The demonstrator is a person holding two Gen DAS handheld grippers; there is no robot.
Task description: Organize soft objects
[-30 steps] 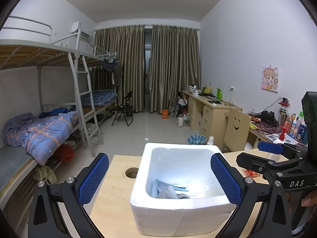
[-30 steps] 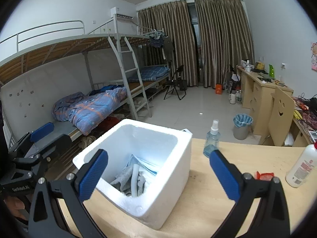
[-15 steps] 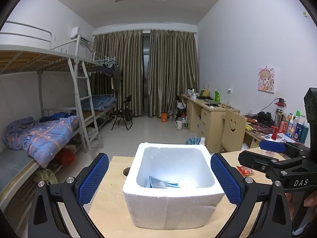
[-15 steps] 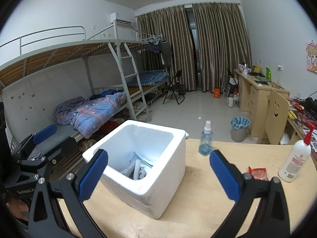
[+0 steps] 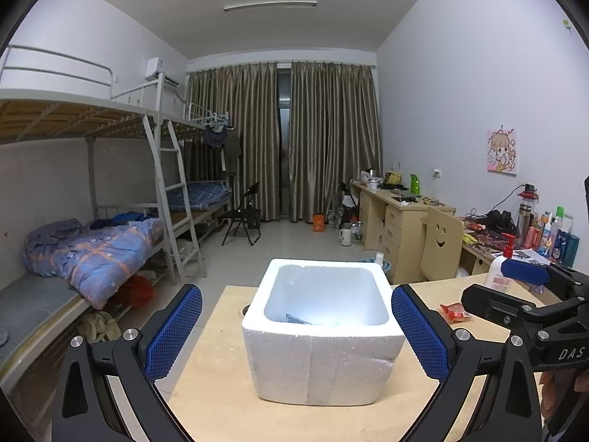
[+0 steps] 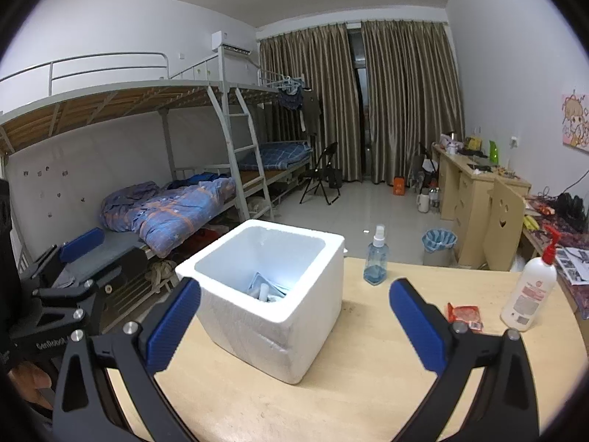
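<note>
A white foam box stands on the light wooden table. Soft grey and pale-blue items lie inside it; only a blue corner shows in the left wrist view. My left gripper is open, its blue pads on either side of the box and a little back from it, nothing between them. My right gripper is open too, empty, framing the box's right corner. Each gripper shows at the edge of the other's view.
A small red packet, a white pump bottle and a blue spray bottle stand on the table's right side. A round hole is left of the box. Bunk beds stand left, desks right.
Both grippers have pulled back and up from the box, so it looks smaller and farther and less of its inside shows. Both stay open.
</note>
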